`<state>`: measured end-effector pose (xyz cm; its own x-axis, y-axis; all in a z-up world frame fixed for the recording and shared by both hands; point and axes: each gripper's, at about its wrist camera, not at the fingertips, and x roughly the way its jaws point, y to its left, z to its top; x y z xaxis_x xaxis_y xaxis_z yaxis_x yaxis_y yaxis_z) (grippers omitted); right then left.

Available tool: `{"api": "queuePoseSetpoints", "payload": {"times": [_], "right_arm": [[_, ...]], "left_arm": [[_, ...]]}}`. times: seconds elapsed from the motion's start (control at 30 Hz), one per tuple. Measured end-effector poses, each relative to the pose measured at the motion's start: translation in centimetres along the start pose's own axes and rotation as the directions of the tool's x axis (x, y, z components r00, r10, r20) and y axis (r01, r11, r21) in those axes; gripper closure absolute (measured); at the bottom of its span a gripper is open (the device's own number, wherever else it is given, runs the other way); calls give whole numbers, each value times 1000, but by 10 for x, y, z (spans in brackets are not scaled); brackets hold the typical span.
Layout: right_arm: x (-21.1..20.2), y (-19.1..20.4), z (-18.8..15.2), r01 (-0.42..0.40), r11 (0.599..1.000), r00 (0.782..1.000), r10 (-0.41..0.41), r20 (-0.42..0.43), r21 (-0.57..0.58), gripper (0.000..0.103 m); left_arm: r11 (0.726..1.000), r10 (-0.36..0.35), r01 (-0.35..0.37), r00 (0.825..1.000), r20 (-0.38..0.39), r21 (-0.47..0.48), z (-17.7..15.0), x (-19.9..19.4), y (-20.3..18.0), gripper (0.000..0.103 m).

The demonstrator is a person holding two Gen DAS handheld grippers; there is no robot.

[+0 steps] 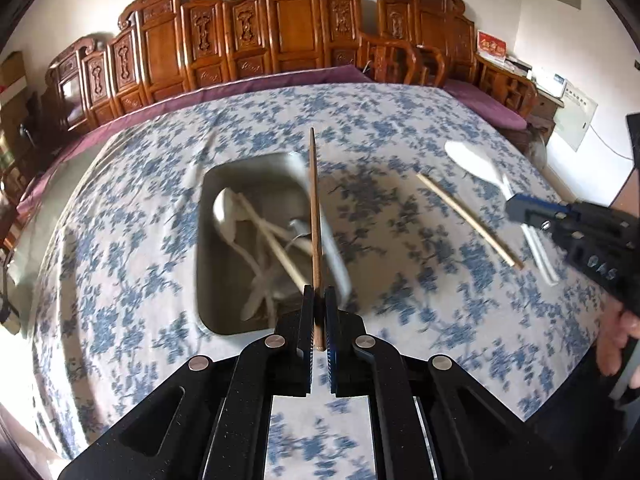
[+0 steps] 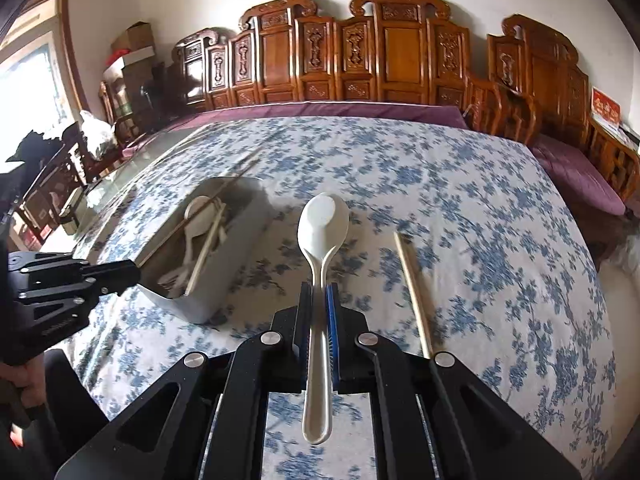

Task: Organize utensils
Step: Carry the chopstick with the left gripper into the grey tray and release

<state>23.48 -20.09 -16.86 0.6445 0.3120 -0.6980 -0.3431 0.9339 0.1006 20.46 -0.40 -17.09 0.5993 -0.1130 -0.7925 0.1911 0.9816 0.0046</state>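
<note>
My left gripper (image 1: 319, 300) is shut on a dark brown chopstick (image 1: 314, 208) and holds it above the right side of a grey rectangular tray (image 1: 248, 166). The tray holds white spoons (image 1: 228, 216) and pale chopsticks. My right gripper (image 2: 319, 294) is shut on the handle of a white spoon (image 2: 323, 220), lifted over the cloth with the bowl pointing away. A pale chopstick (image 2: 412, 288) lies on the cloth right of the spoon; it also shows in the left wrist view (image 1: 468, 220). The tray (image 2: 236, 248) and left gripper (image 2: 120, 274) show at the left of the right wrist view.
The table wears a blue floral cloth (image 1: 120, 240). Carved wooden benches (image 2: 360, 52) with purple cushions (image 2: 576, 168) line the far side and right. Boxes and chairs stand at the left by a window (image 2: 28, 88).
</note>
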Motion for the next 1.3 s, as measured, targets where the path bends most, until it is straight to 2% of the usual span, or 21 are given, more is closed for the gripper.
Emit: {"api": "queuePoseSetpoints", "payload": {"times": [0.27,0.6,1.03,1.3], "right_arm": [[8,30,12,-8,999,1000,7,-19,-54,94],[15,53,18,-19,995,999,16,-37,-94,94],[23,70,20,-43,992,998,37,-52,-120,94],[31,87,26,-62,989,997,54,-61,-136,94]], "left_arm": [[999,1,-3,999,-53,-45,-6,17,36,99],[999,-7,2,995,-103,-45,6,42,47,99],[998,-24,16,993,-115,-65,13,54,58,98],[995,-37,28,995,-95,-98,13,43,73,98]]}}
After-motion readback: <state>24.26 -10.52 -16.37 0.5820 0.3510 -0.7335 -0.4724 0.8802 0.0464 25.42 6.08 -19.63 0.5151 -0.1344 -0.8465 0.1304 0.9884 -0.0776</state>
